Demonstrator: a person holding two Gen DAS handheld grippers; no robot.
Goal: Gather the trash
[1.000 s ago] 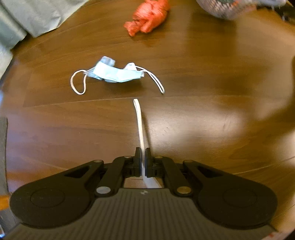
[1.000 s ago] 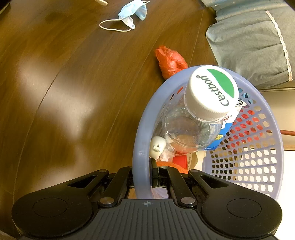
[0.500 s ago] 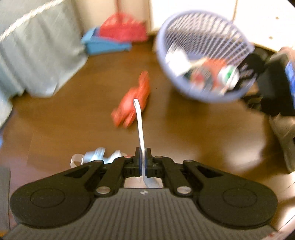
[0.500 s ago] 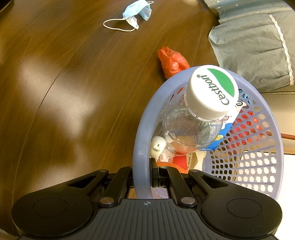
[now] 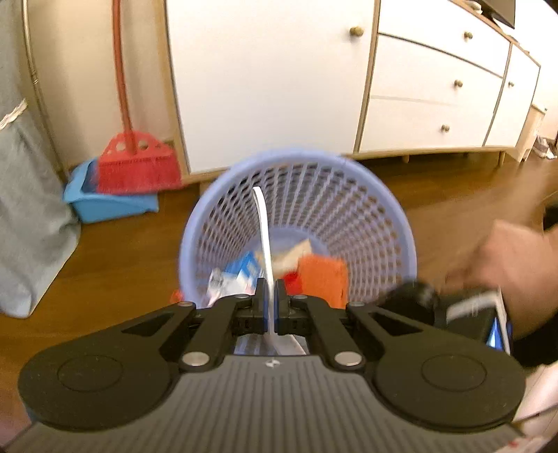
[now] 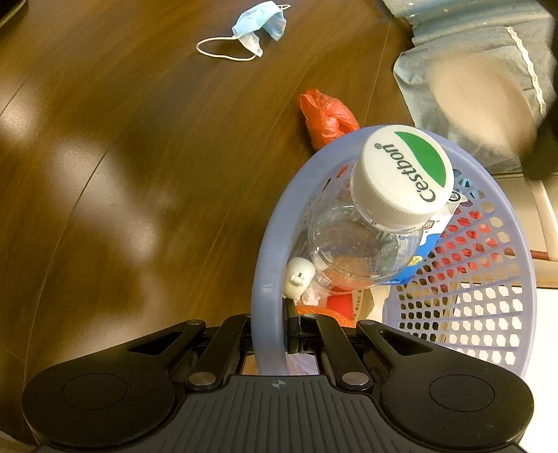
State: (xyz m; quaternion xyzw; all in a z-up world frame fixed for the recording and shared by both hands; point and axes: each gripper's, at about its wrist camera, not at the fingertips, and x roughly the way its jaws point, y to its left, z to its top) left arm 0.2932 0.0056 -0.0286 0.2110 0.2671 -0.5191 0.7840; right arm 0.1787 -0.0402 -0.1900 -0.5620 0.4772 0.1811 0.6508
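My left gripper (image 5: pixel 268 303) is shut on a thin white plastic strip (image 5: pixel 262 226) that sticks forward, right in front of the lilac mesh basket (image 5: pixel 352 174). The basket's mouth is tilted toward this camera, with orange, blue and white trash inside. My right gripper (image 6: pixel 275 334) is shut on the basket rim (image 6: pixel 268 278). A clear bottle (image 6: pixel 355 240) with a white and green cap lies in the basket. On the wood floor lie a red plastic bag (image 6: pixel 326 118) just beyond the rim and a blue face mask (image 6: pixel 258 26) farther off.
A red broom (image 5: pixel 132 167) stands in a blue dustpan (image 5: pixel 104 205) against a white cabinet (image 5: pixel 418 87). Grey cloth (image 5: pixel 24 226) hangs at left, also seen as grey cloth (image 6: pixel 470 52) at upper right. A hand (image 5: pixel 505 258) grips the right tool. A pale blurred shape (image 6: pixel 477 101) hovers above the basket.
The left gripper, still holding the white strip, swung up from the floor by the mask to face the basket's mouth. The right gripper kept its grip on the rim and barely moved.
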